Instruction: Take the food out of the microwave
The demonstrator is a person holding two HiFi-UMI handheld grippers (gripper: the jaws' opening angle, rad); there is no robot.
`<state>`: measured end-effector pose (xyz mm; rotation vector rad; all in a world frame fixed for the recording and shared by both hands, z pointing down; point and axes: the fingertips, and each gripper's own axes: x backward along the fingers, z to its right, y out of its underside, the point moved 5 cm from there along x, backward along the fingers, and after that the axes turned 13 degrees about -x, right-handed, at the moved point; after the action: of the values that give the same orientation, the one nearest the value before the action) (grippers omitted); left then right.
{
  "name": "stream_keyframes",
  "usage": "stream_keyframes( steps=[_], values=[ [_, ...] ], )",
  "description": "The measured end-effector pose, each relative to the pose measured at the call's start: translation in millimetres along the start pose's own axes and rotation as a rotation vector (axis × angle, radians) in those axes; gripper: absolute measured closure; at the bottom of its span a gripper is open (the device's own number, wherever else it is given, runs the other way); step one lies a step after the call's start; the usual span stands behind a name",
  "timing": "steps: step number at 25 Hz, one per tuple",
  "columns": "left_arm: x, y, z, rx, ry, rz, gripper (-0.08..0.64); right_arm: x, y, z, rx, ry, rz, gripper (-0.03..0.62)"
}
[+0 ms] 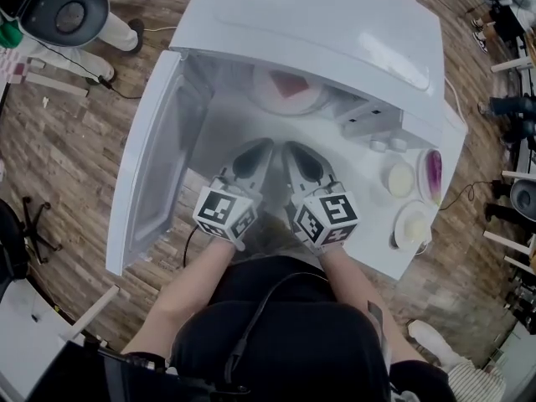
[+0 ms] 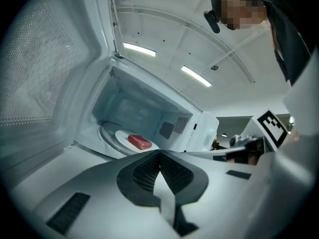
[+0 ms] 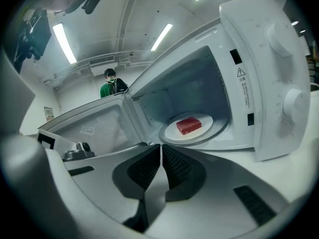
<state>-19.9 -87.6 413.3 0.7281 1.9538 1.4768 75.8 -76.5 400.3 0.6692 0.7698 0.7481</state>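
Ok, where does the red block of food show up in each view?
Head view: red food, upper centre, inside the open microwave.
Left gripper view: just left of centre, in the cavity.
Right gripper view: just right of centre, in the cavity.
Shared landmark: the white plate under it.

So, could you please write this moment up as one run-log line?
microwave door: open | red food on plate: inside, untouched | left gripper: shut, empty | right gripper: shut, empty
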Motion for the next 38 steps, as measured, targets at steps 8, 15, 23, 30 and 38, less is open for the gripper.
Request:
stream_keyframes(
  steps=[8, 15, 23, 30, 38],
  values=[
    [-9.5, 5.5, -12.1, 0.041, -0.004, 0.006, 0.549, -9.8, -15.1, 25.9, -0.067, 0.097, 0.057, 0.571],
    [-16.8, 9.8, -20.1, 0.019, -0.018, -0.002, 0.549, -24.0, -36.8, 43.7, -0.097, 0.172, 0.100, 0.436],
    [-20.8, 7.6, -17.4, -0.015, -0.008, -0.012, 0.549, -43.7, -47.5, 58.8, -0.108, 0.244, 0.117, 0.362],
    [-18.2, 12.2, -22.6, -0.017, -0.022, -0.028, 0.549, -60.3, -50.8, 67.9, -0.085, 0.309, 0.106, 0.344],
    [-18.1, 12.7, -27.7, -0.014, -0.039, -0.034, 0.549, -69.4, -55.5, 69.0, -0.080, 0.346, 0.087, 0.344]
  ],
)
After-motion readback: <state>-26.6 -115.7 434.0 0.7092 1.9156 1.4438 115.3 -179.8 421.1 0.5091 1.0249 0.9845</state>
